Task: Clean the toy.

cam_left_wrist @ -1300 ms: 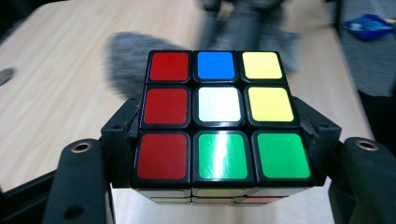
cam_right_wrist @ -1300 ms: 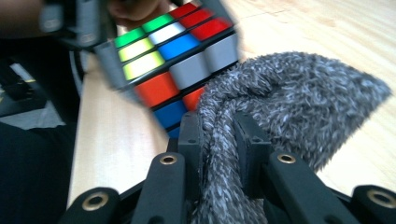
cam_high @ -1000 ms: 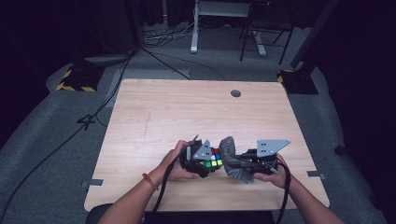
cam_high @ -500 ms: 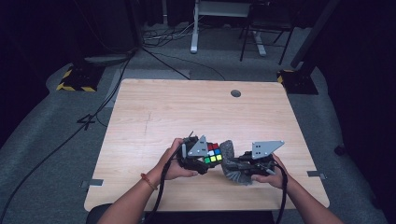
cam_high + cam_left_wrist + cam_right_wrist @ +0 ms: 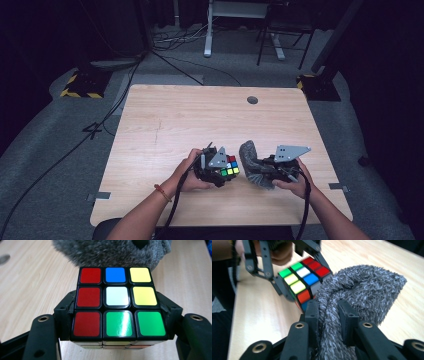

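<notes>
Between left hand-held gripper [image 5: 226, 170] jaws: cube [image 5: 229, 167], clamped; right hand-held gripper [image 5: 261, 170] pinches cloth [image 5: 248, 159], loosening.

Dim room, grey carpet floor [image 5: 60, 165]; light wood table [image 5: 200, 120]; chair legs [image 5: 272, 47], cables [image 5: 170, 60] at back.

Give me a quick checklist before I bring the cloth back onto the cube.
1. Left gripper clamped on cube: ok, jaws press both sides.
2. Right gripper holding cloth: ok, a fold sits between the pads, though the jaws have just been opening.
3. Cube face turned up toward the cloth: ok.
4. Cloth apart from cube: cannot tell; they look close or touching in the right gripper view.
5. Table around the work free of obstacles: ok.
</notes>
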Demonstrator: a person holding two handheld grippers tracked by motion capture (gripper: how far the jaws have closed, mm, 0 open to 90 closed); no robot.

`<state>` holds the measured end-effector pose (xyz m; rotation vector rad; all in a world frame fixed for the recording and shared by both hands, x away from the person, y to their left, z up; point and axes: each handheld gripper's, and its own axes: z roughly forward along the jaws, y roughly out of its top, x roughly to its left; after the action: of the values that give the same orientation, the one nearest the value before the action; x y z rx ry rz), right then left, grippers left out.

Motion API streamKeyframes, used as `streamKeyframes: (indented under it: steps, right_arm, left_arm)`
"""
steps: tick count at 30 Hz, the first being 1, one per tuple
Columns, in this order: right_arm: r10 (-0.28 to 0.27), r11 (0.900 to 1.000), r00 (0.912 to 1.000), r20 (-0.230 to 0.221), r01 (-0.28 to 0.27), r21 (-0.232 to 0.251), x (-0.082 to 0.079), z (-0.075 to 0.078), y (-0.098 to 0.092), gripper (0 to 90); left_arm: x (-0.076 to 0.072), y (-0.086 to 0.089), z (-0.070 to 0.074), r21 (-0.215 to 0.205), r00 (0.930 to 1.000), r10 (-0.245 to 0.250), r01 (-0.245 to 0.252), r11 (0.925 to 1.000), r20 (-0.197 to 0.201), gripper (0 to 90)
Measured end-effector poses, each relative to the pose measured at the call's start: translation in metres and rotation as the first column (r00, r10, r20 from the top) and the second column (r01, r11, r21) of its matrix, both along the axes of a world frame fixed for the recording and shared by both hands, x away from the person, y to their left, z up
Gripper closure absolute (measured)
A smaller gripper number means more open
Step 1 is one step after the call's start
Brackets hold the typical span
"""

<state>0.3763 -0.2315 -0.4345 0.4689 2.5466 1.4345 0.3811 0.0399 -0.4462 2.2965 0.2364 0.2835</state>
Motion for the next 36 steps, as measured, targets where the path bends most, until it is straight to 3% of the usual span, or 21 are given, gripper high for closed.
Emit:
streamKeyframes:
  steps: [3,7,12,14,16,24,27,32,36]
  right_arm:
    - [-0.031,0.997,0.9994,-0.015,0.03,-0.065,0.008,-0.01,0.0,71.8]
    - [-0.048,0.995,0.996,-0.076,0.041,-0.091,0.018,-0.024,-0.001,71.3]
    - [-0.052,0.991,0.9948,-0.088,0.041,-0.124,0.021,-0.032,-0.001,69.9]
    - [-0.04,0.992,0.9941,-0.1,0.028,-0.126,0.022,-0.035,-0.002,69.8]
    - [-0.041,0.989,0.9938,-0.103,0.026,-0.148,0.022,-0.037,-0.003,69.9]
    - [-0.045,0.988,0.9905,-0.13,0.025,-0.154,0.024,-0.04,-0.007,69.3]
    - [-0.038,0.986,0.9901,-0.135,0.014,-0.169,0.023,-0.042,-0.006,69.0]
    - [-0.036,0.984,0.9893,-0.142,0.01,-0.178,0.022,-0.042,-0.008,68.5]
    - [-0.019,0.982,0.9872,-0.158,-0.011,-0.186,0.022,-0.043,-0.01,68.2]
  left_arm:
    - [0.007,-0.002,-0.009,0.016,0.9995,-0.004,0.005,0.9999,-0.03,33.0]
    - [0.012,-0.004,-0.023,0.036,0.9961,-0.011,0.014,0.9992,-0.088,33.0]
    - [0.014,-0.004,-0.03,0.042,0.9937,-0.019,0.023,0.9989,-0.11,33.0]
    - [0.014,-0.002,-0.03,0.053,0.9947,-0.02,0.025,0.9983,-0.101,33.0]
    - [0.015,0.001,-0.032,0.044,0.9936,-0.024,0.029,0.9986,-0.11,33.0]
    - [0.019,0.014,-0.035,0.03,0.9892,-0.024,0.029,0.9991,-0.145,32.5]
    - [0.017,0.022,-0.035,0.053,0.9911,-0.014,0.022,0.9984,-0.132,32.1]
    - [0.015,0.042,-0.035,0.057,0.9884,0.004,0.004,0.9984,-0.152,32.1]
    - [0.012,0.049,-0.033,0.074,0.9871,0.009,0.003,0.9972,-0.16,32.1]
